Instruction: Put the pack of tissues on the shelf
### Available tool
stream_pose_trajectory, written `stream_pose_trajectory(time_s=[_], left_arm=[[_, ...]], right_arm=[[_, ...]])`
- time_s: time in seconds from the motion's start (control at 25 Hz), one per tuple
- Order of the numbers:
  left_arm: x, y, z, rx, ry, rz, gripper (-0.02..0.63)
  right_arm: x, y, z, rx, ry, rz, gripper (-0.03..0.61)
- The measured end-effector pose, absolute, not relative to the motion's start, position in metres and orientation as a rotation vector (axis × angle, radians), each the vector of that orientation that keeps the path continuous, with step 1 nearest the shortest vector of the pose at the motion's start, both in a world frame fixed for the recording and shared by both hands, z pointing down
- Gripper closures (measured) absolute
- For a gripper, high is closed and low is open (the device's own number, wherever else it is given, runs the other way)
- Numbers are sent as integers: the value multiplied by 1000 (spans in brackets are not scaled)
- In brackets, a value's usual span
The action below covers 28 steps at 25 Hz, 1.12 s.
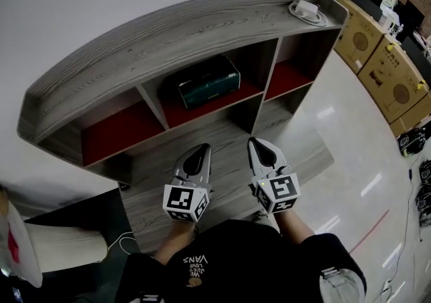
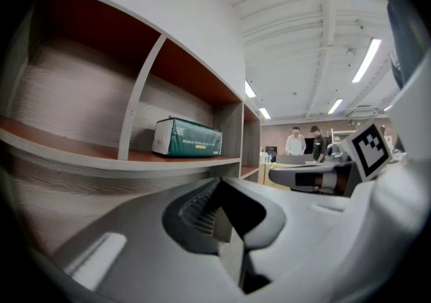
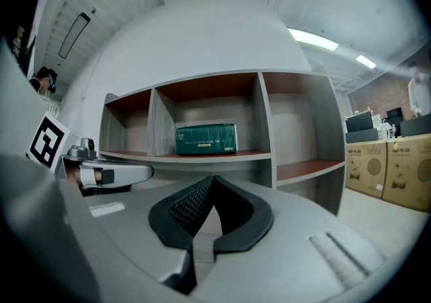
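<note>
The grey wooden shelf (image 1: 135, 46) holds the green pack of tissues (image 1: 207, 81) in its middle compartment, with free room at both sides, while the left gripper (image 1: 201, 150) and right gripper (image 1: 258, 145) hang side by side before its front edge, jaws closed and empty.

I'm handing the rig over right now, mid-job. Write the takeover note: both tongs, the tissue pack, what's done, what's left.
Left tongs: shut, empty, pointing at the shelf from in front of it.
Right tongs: shut, empty, alongside the left pair.
Pack of tissues: lying in the shelf's middle compartment on the red board, clear of both tongs.
Done: the pack is on the shelf and nothing grips it.
Left: probably nothing on the pack itself; at most, draw both tongs away from the shelf.
</note>
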<state>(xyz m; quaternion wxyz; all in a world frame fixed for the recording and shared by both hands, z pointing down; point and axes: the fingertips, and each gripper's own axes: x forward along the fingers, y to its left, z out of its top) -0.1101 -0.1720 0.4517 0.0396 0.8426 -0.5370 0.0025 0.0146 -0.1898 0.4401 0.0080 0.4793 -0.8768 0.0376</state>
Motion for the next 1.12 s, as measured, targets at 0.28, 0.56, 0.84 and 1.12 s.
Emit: stream_pose_trajectory(time_s=[0.28, 0.56, 0.84, 1.12], left_arm=[[-105, -159, 458, 2626, -1581, -9, 561], [-96, -147, 462, 2649, -1521, -27, 561], [-96, -135, 467, 2663, -1510, -19, 561], [-100, -127, 477, 2653, -1504, -7, 561]], right_arm=[[27, -170, 453, 1570, -2696, 143, 574], [40, -153, 465, 1639, -2647, 169, 574], [44, -140, 474, 1660, -2622, 189, 575], [40, -134, 478, 1641, -2607, 179, 575]])
